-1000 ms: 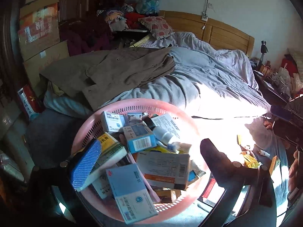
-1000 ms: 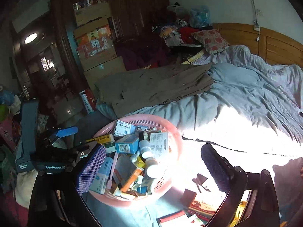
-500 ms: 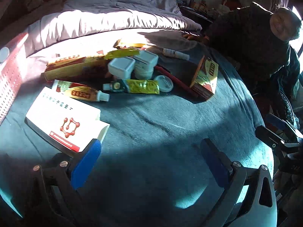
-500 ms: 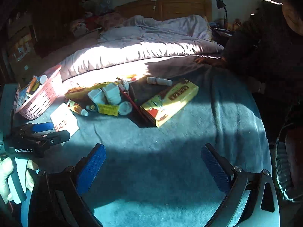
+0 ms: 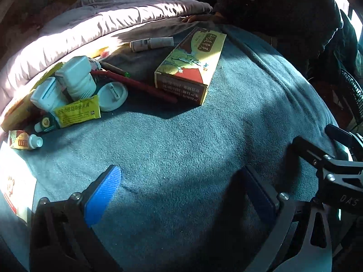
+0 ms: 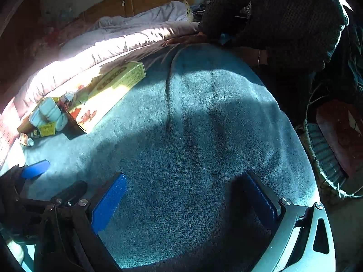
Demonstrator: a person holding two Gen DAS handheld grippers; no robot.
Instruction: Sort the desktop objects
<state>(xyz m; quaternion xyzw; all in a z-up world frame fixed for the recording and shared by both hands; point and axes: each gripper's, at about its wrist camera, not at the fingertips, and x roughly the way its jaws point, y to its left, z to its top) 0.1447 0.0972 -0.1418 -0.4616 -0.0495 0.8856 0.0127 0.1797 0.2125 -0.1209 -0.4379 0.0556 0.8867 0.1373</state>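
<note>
My left gripper (image 5: pixel 181 195) has its blue-padded fingers (image 5: pixel 102 195) spread wide and released, holding nothing, over a bare patch of the teal fleece blanket (image 5: pixel 204 136) that covers the desk. My right gripper (image 6: pixel 183 199) is the same: fingers (image 6: pixel 109 201) wide apart and empty above the blanket (image 6: pixel 204 124).

Moving outward in the left wrist view, the things to sort lie toward 10 and 11 o'clock. A long yellow and red box (image 5: pixel 188 68) lies flat at about 12 o'clock, with a red pen (image 5: pixel 136 86) running along its left side. At 10 o'clock two white square bottles (image 5: pixel 68 83) rest side by side, a round white lid (image 5: pixel 113 94) just right of them, and a yellow tube (image 5: pixel 72 113) in front. A small orange tube with a white cap (image 5: pixel 22 140) lies at 9 o'clock, and a white box (image 5: pixel 13 188) sits at the frame's left edge. A slim white bottle (image 5: pixel 152 43) lies beyond the yellow box.

In the right wrist view the same yellow box (image 6: pixel 109 93) and the cluster of bottles (image 6: pixel 47 111) sit at 10 o'clock, and the left gripper (image 6: pixel 36 170) shows at 8 o'clock.

Past the desk is a bed with a sunlit pale quilt (image 6: pixel 102 43). A person in a dark knit sweater (image 6: pixel 283 18) leans in at 1 o'clock, one hand (image 6: pixel 183 39) on the bed's edge.
</note>
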